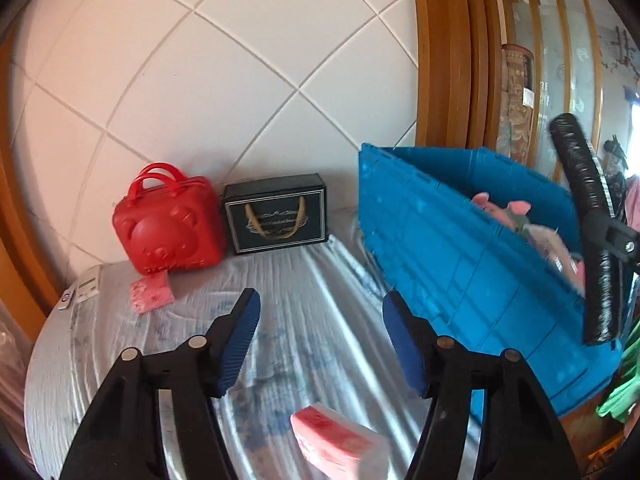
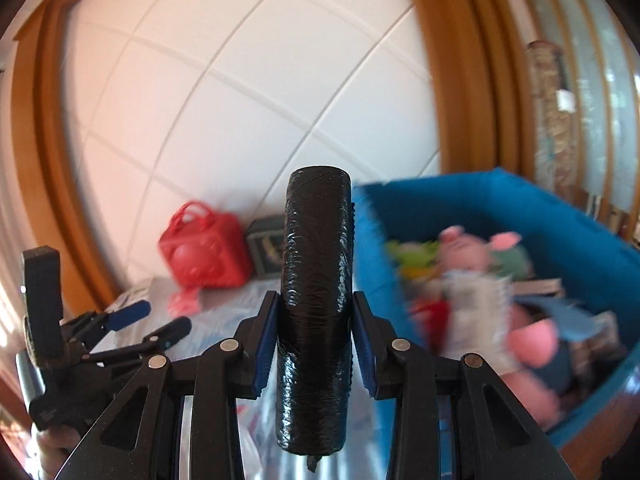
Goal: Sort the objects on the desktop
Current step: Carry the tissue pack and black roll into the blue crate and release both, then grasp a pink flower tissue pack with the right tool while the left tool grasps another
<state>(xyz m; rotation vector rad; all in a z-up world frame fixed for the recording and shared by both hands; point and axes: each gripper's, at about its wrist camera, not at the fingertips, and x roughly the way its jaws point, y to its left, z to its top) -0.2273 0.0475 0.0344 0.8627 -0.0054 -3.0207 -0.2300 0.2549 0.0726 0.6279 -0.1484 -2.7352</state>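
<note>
My left gripper (image 1: 320,308) is open above the cloth-covered table (image 1: 312,280), with nothing between its blue pads. A pink-and-white tissue pack (image 1: 340,440) lies on the table below and between its fingers. My right gripper (image 2: 315,300) is shut on an upright black roll (image 2: 316,304) wrapped in glossy film. In the left wrist view that black roll (image 1: 588,232) hangs over the right side of the blue crate (image 1: 460,260). From the right wrist view, the left gripper (image 2: 160,320) is low on the left and the blue crate (image 2: 440,188) is to the right.
A red bear-faced case (image 1: 168,228) and a black gift box (image 1: 276,214) stand against the tiled wall. A small pink pack (image 1: 152,296) and a remote control (image 1: 80,288) lie at the table's left. A pink pig plush (image 2: 468,256) and other items fill the crate.
</note>
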